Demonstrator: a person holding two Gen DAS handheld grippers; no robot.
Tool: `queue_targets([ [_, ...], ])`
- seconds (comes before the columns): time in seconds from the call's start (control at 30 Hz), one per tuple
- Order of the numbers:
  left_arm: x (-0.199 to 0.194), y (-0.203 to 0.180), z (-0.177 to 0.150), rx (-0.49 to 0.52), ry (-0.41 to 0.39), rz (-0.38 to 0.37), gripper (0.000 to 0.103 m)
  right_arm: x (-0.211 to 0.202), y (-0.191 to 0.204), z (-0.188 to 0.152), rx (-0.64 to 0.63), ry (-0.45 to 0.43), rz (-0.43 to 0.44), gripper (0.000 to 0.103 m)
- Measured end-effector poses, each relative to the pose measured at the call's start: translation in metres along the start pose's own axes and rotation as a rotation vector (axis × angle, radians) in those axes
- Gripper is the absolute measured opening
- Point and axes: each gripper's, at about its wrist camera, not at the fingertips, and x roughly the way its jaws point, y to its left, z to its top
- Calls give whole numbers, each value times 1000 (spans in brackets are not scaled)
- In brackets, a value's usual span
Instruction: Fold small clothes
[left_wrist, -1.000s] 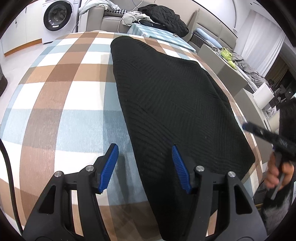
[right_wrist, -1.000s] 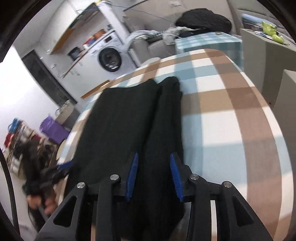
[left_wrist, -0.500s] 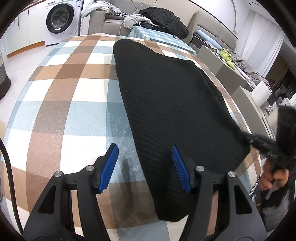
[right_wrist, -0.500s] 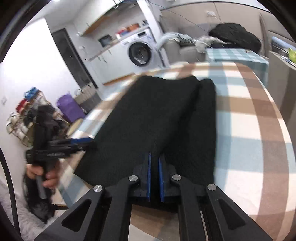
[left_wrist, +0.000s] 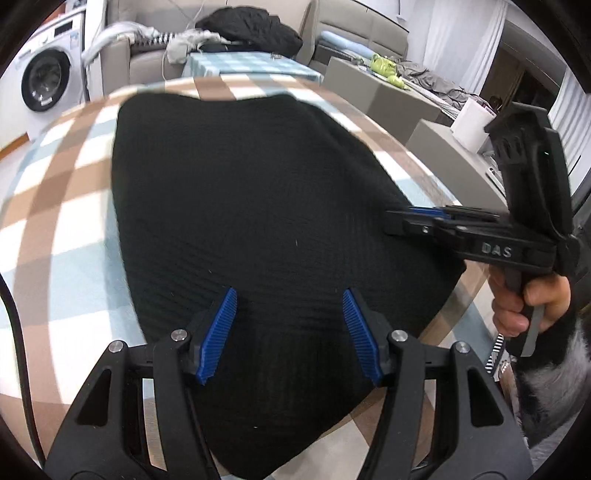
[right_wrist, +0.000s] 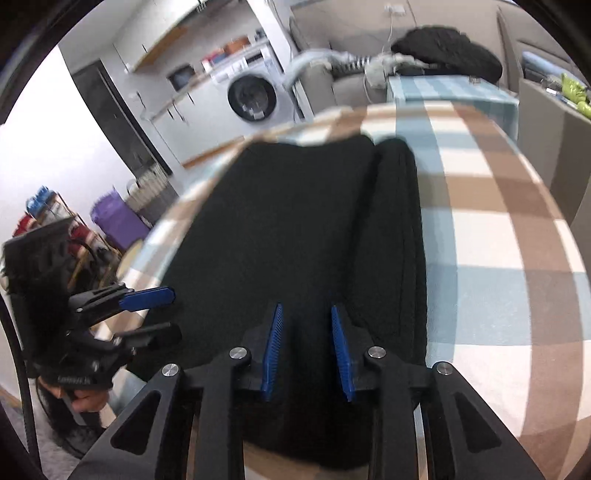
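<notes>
- Left gripper (left_wrist: 290, 334): jaws about half open, hovering over the near end of the black knit garment (left_wrist: 258, 206); nothing gripped.
- Right gripper (right_wrist: 306, 350): jaws have just been opening, narrowly parted, garment fabric between the pads, contact unclear.
- Garment lies flat on the checked bench (right_wrist: 491, 236), one long side folded over.

We see a bright, evenly lit room with daylight at the curtained window (left_wrist: 454, 40). Both fisheye views bend straight lines and end in black corners. Motion blur smears the checked tablecloth (right_wrist: 480, 229), and the black garment (left_wrist: 258, 206) swallows its own texture.
</notes>
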Motion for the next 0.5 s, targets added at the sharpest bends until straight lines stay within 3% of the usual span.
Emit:
queue_targets([
  [0.07,1,1,-6,0,4,1,57,2,-4,0,31,-15,24,27],
  [0.13,-1,3,-9,1,7,1,57,-8,0,4,16,-83,65,12],
  [0.17,-2,5,-10,0,9,-1,57,-15,3,8,-18,-121,57,11],
  [0.27,-3,9,-13,-1,12,-9,57,-12,1,11,-35,-92,7,7],
  [0.37,-3,10,-15,-4,15,-6,57,3,-13,2,13,-17,-67,6],
  [0.47,-14,7,-12,7,-13,8,57,-14,-16,-3,46,-73,-65,12],
  [0.5,-19,4,-11,20,-30,-1,57,-22,-15,-3,45,-102,-65,20],
])
